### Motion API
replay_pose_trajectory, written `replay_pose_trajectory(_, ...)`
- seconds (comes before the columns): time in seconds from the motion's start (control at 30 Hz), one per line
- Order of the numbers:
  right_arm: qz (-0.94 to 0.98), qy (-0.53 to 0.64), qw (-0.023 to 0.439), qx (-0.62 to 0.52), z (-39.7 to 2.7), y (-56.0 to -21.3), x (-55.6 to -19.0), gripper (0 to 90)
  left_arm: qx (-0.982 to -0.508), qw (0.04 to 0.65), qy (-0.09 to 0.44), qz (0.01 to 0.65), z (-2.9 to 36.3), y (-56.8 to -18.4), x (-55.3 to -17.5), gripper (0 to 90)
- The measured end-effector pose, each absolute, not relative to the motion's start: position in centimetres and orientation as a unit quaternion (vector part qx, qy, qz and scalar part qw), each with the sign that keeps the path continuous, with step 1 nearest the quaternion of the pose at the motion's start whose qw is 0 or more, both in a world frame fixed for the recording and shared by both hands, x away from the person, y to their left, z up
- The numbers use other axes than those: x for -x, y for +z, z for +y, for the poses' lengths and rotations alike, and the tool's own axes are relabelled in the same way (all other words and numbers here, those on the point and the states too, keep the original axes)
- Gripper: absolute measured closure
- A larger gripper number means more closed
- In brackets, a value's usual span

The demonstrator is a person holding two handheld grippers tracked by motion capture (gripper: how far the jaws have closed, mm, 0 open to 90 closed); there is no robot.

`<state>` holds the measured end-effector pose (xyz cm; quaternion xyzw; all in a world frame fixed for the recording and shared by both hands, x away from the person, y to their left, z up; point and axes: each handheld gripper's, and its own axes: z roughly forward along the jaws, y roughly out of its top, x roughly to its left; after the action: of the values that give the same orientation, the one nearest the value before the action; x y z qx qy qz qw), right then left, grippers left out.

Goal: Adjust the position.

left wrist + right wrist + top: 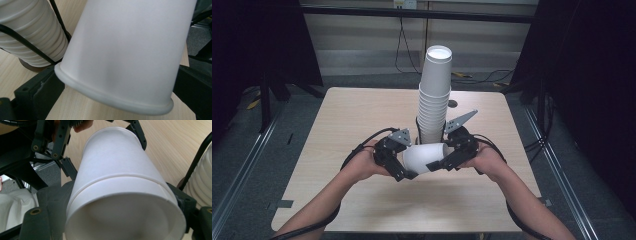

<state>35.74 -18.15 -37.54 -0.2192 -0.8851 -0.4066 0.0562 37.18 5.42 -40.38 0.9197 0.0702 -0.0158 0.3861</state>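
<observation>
With both the left tool (404, 167) and right tool (438, 164) grasping the sideways cup (426, 157) just near of the tall stack (434, 100), uneven squeeze could crush it or topple the stack.

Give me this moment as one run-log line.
held: white paper cup, sideways | left gripper: shut on cup | right gripper: shut on cup | behind: tall cup stack

In the left gripper view, we lose the top of the held cup (130, 55) past the upper edge, and the cup stack (30, 35) is cut off at the left. The cup's near end (125, 220) runs off the right gripper view's bottom edge, and we cannot see where either gripper's pads meet it.
</observation>
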Motion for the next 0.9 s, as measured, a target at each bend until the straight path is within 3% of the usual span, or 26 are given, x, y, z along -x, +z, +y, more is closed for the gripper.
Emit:
replay_pose_trajectory(0.4,-0.877,-0.425,0.068,0.215,-18.0,-37.2,-35.7,22.4,-0.919,0.387,-0.015,0.071,5.1,-41.0,-37.0,1.1)
replay_pose_trajectory(0.53,-0.877,-0.421,0.067,0.221,-18.1,-37.3,-35.8,22.2,-0.921,0.383,-0.017,0.067,5.2,-40.8,-37.1,11.4)
replay_pose_trajectory(0.57,-0.877,-0.419,0.064,0.225,-18.2,-37.4,-35.8,21.7,-0.922,0.381,-0.017,0.070,5.3,-40.8,-37.2,17.4)
replay_pose_trajectory(0.63,-0.879,-0.416,0.057,0.227,-18.2,-37.5,-35.8,21.6,-0.915,0.398,-0.031,0.055,5.8,-40.4,-37.3,37.9)
replay_pose_trajectory(0.9,-0.878,-0.420,0.062,0.221,-18.3,-37.6,-35.8,22.1,-0.920,0.385,-0.002,0.072,5.9,-40.1,-37.2,14.6)
